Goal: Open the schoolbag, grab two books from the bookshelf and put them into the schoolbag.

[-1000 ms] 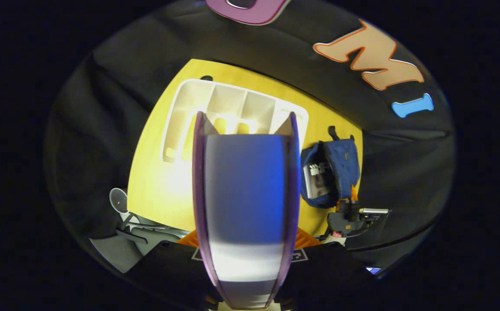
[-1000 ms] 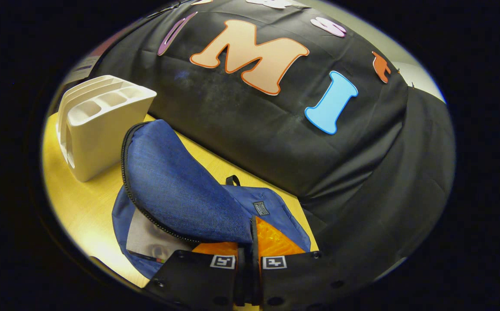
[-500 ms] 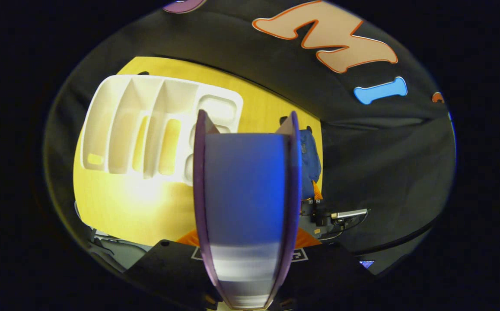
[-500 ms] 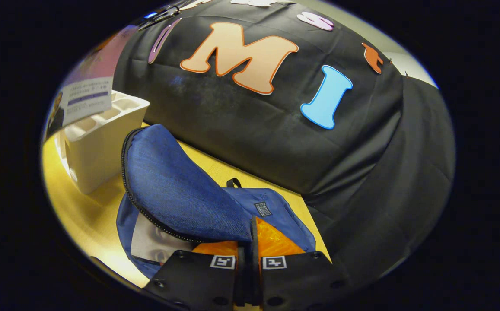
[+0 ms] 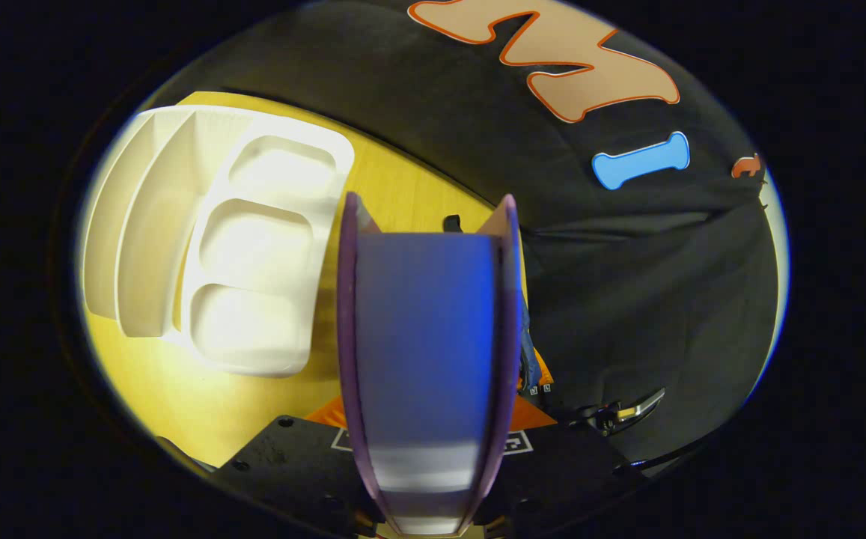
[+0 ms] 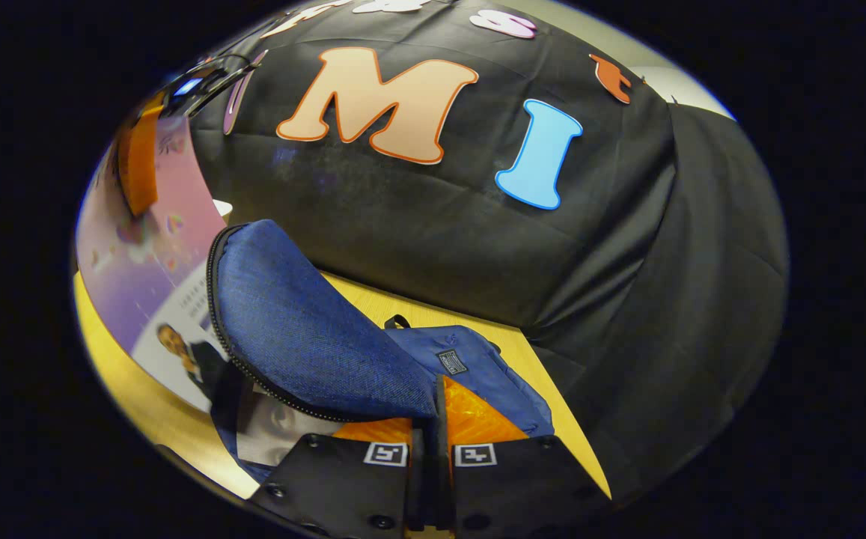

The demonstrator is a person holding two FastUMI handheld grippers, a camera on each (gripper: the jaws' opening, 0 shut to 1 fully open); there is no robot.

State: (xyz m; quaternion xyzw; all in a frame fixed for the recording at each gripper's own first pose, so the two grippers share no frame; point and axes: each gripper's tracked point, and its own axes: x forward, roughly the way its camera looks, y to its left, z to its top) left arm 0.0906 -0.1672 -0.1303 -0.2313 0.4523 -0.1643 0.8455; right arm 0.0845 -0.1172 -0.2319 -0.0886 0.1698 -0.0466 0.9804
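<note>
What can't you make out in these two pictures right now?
- Left gripper view: the book clamped in the left gripper hides most of the schoolbag.
- Right gripper view: the bag's raised flap, pinched by the right gripper, covers most of the book inside.
- Right gripper view: the book hides nearly all of the bookshelf.

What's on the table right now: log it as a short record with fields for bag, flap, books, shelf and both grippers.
bag: blue schoolbag lying on the yellow table, open
flap: blue flap lifted, pinched in the right gripper, jaws closed on its edge
book inside: one book lies in the opening under the flap
book in hand: second book clamped in the left gripper, hanging near the bag's open side
shelf: white bookshelf on the table, its visible slots hold no books
</note>
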